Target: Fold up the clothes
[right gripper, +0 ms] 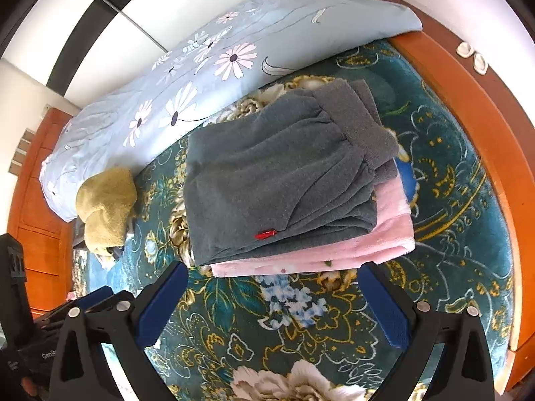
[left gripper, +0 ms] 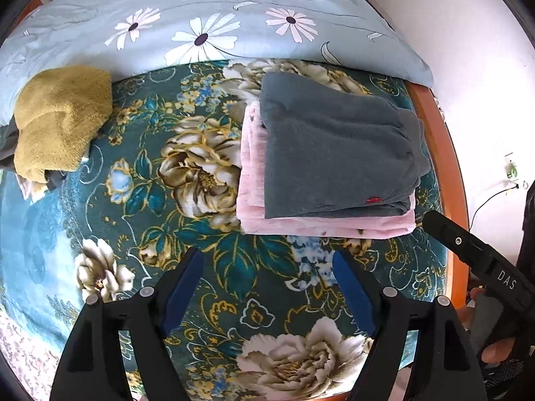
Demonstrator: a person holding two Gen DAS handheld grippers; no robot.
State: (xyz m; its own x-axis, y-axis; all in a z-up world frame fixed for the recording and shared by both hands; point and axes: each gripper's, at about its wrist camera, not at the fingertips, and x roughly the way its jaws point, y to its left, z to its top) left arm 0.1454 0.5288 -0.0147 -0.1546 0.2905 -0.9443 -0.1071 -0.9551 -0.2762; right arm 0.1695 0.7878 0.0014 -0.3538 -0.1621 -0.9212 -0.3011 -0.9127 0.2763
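Observation:
A folded grey fleece garment [left gripper: 334, 153] [right gripper: 277, 180] with a small red tag lies on top of a folded pink garment [left gripper: 321, 224] [right gripper: 334, 250] on the floral bedspread. A crumpled mustard-yellow garment [left gripper: 57, 120] [right gripper: 107, 207] sits to the left by the pillow. My left gripper [left gripper: 267, 267] hovers open over the bedspread, in front of the stack, nothing between its blue pads. My right gripper [right gripper: 274, 287] is also open just in front of the stack's near edge, holding nothing. The right gripper's black body [left gripper: 474, 254] shows at the right in the left wrist view.
A light-blue pillow with daisies [left gripper: 200, 23] [right gripper: 200, 77] lies across the back. The teal floral bedspread [left gripper: 234, 267] [right gripper: 451, 200] covers the bed. An orange wooden bed frame [left gripper: 441, 153] [right gripper: 468, 100] runs along the right, with a white wall beyond.

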